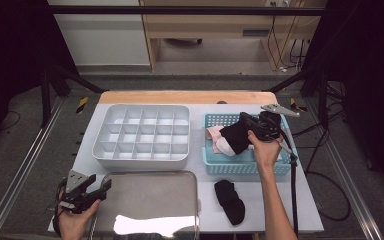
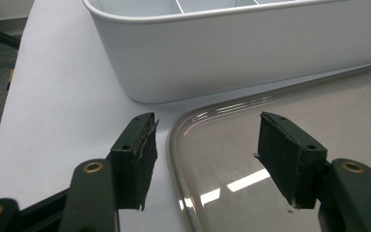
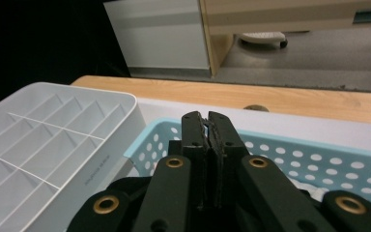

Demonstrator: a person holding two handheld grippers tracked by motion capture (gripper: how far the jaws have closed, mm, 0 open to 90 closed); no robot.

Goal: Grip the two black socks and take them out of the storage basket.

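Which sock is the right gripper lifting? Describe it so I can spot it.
Find the blue basket right of the white divider tray. Above it the right gripper is shut on a black sock; the other black sock lies flat on the table.

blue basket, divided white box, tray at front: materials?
Blue basket: looks like moulded plastic, walls punched with round holes. White divided box: likely matte plastic, thin moulded partitions. Tray: probably polished metal, mirror-like glare and a rolled rim.
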